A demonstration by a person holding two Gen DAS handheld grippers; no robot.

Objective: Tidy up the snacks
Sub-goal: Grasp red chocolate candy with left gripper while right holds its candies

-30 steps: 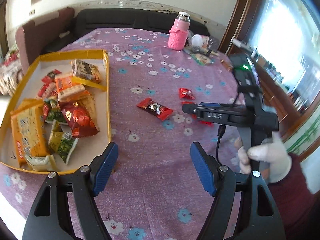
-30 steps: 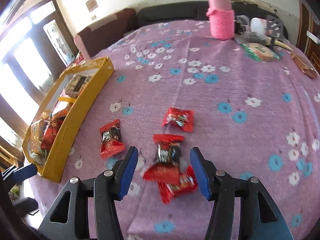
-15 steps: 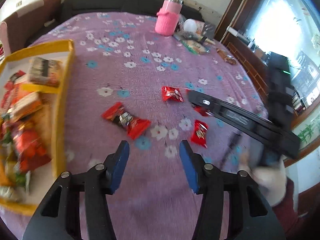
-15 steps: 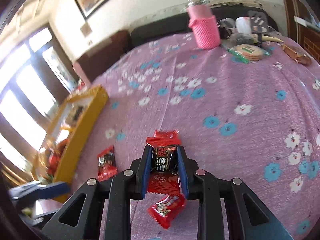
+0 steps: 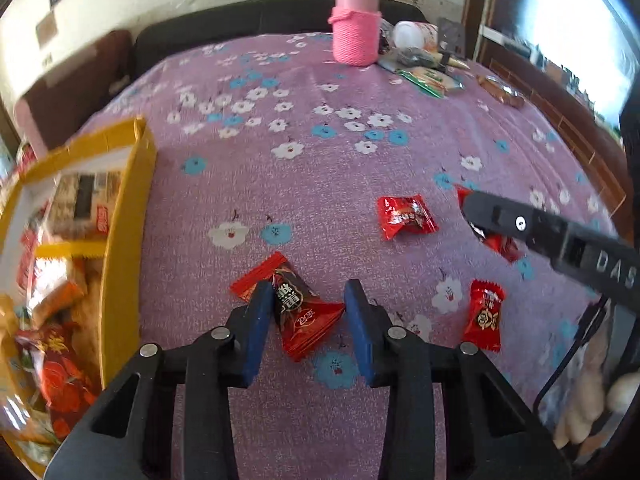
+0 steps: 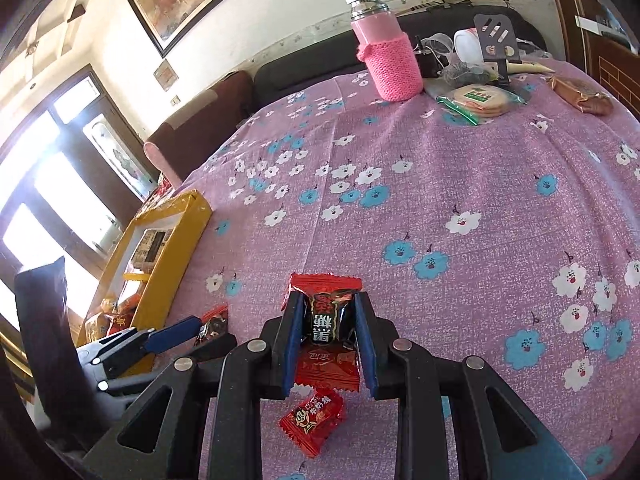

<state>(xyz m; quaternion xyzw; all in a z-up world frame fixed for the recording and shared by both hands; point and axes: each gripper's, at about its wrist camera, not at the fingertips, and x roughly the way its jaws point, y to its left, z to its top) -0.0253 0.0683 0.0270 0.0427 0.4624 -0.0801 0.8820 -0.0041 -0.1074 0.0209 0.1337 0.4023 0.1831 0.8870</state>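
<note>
Red candy (image 6: 326, 320) now clamped in right gripper (image 6: 326, 336), left gripper (image 5: 308, 312) closing around another.

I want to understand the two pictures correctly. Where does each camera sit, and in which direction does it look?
Left wrist: on the left tool, looking down the purple tablecloth at a red candy between its fingers, which have just been closing; a gloved hand shows.
Right wrist: on the right tool, facing the table's far end, gripping another candy.
Shared: yellow box, pink bottle, each other's tool.
</note>
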